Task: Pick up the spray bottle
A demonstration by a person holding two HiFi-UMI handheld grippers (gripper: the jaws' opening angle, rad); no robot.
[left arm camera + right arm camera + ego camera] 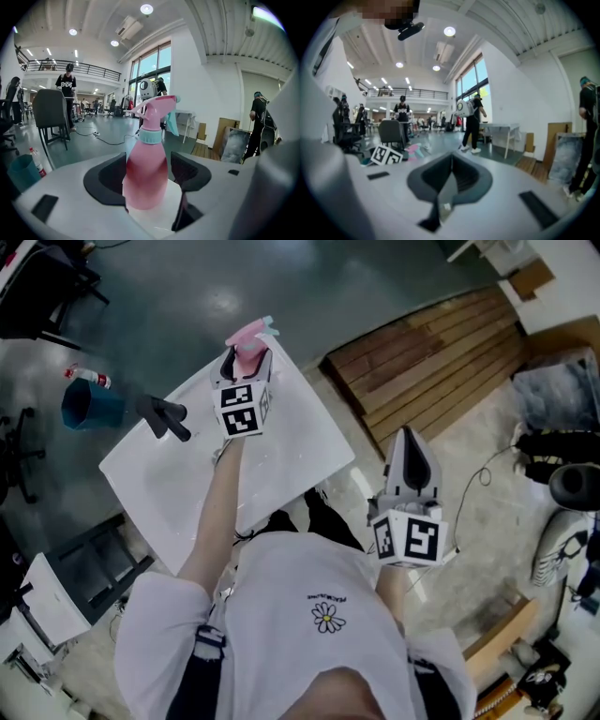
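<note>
At the white table's (291, 442) far edge | we see the spray bottle's (248, 337) body hidden behind the left gripper (247, 360) | jaws flank the standing bottle, not quite clamped | right gripper (410, 442) pinched together, empty | floor bucket's (89, 406) contents unclear

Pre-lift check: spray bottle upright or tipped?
Upright: the spray bottle stands on its base, nozzle on top, between the left tool's jaws.

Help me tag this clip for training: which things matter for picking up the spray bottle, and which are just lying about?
Belongs to the job: spray bottle, standing between the open jaws of the left gripper; the white table under it.

Lying about: black tool on the table; blue bucket and small bottle on the floor; wooden pallet; right gripper, shut and empty.
</note>
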